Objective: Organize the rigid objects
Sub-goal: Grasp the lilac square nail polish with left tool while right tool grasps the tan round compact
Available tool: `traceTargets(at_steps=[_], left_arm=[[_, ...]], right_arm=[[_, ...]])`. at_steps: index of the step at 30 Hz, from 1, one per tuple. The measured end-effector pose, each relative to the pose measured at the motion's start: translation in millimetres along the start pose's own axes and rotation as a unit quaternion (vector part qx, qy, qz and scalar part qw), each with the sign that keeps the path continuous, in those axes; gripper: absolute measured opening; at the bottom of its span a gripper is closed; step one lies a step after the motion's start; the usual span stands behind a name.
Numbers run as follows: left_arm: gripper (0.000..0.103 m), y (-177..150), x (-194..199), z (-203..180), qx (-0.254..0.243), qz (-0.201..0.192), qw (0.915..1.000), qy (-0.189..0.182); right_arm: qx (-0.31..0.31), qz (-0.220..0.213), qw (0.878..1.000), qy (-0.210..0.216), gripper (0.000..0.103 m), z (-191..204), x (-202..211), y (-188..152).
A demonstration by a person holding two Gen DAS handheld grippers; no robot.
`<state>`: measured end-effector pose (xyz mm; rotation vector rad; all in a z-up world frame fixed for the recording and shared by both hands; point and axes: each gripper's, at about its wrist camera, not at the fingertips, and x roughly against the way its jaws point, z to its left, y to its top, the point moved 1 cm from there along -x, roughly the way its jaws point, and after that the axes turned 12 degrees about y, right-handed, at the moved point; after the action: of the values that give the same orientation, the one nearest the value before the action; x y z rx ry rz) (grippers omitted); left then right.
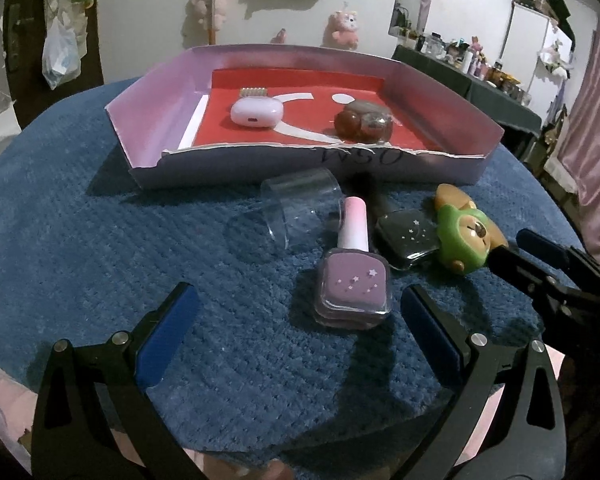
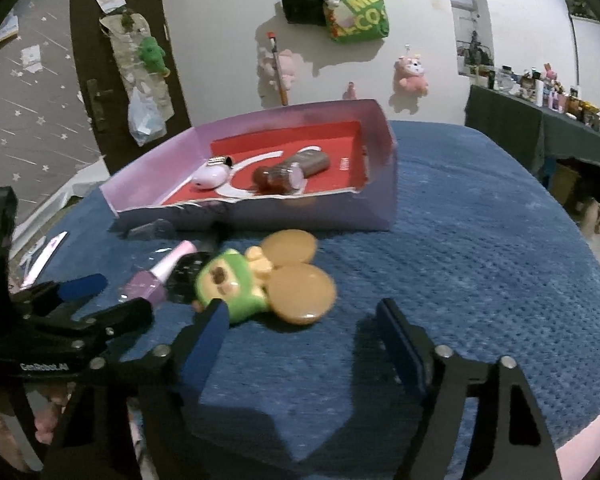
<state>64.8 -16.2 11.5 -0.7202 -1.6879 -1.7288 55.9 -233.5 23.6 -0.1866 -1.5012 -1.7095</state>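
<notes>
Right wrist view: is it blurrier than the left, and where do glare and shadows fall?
Right wrist view: the green bear toy is smeared by motion blur, with glare on its tan disc. Left wrist view: sharper, with glare on the purple nail polish bottle and hard shadows on the blue cloth. Both views bend at the edges.

Both fisheye views are angled down, low and close over the blue cloth (image 1: 100, 240), facing the cardboard tray (image 1: 440, 168) by the wall. The tray (image 2: 380, 208) is seen from further right in the right wrist view. Tray and cloth (image 2: 480, 260) are shared.
</notes>
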Motion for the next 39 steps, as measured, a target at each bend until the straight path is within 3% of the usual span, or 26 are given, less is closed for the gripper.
traceTargets(at_steps=[8, 14, 23, 25, 27, 29, 34, 39], left_arm=[[0.103, 3, -4, -3, 0.001, -0.005, 1.0, 0.003], [0.086, 3, -1, -11, -0.012, -0.014, 0.9998, -0.004], [0.086, 2, 0, -19, -0.023, -0.017, 0.9995, -0.011], [0.077, 1, 1, -20, -0.026, -0.019, 0.9994, -0.012], [0.068, 2, 2, -22, -0.031, -0.02, 0.9992, -0.016], [0.063, 2, 2, -22, -0.033, -0.02, 0.999, -0.024], [0.034, 1, 6, -23, -0.037, -0.021, 0.9984, -0.037], [0.034, 0, 9, -18, -0.032, -0.017, 0.9981, -0.05]], right_arm=[[0.006, 0.002, 1.0, -0.017, 0.064, -7, -4, 4], [0.019, -0.002, 1.0, -0.013, 0.056, -3, -9, 13], [-0.045, 0.01, 0.998, 0.053, 0.056, -22, -20, 20], [-0.043, 0.01, 0.997, 0.059, 0.052, -21, -21, 20], [-0.047, 0.011, 0.996, 0.08, 0.041, -20, -21, 19], [-0.048, 0.012, 0.995, 0.081, 0.04, -19, -21, 19], [-0.046, 0.011, 0.996, 0.082, 0.04, -17, -17, 17], [-0.033, 0.002, 0.998, 0.061, 0.04, -11, -9, 17]])
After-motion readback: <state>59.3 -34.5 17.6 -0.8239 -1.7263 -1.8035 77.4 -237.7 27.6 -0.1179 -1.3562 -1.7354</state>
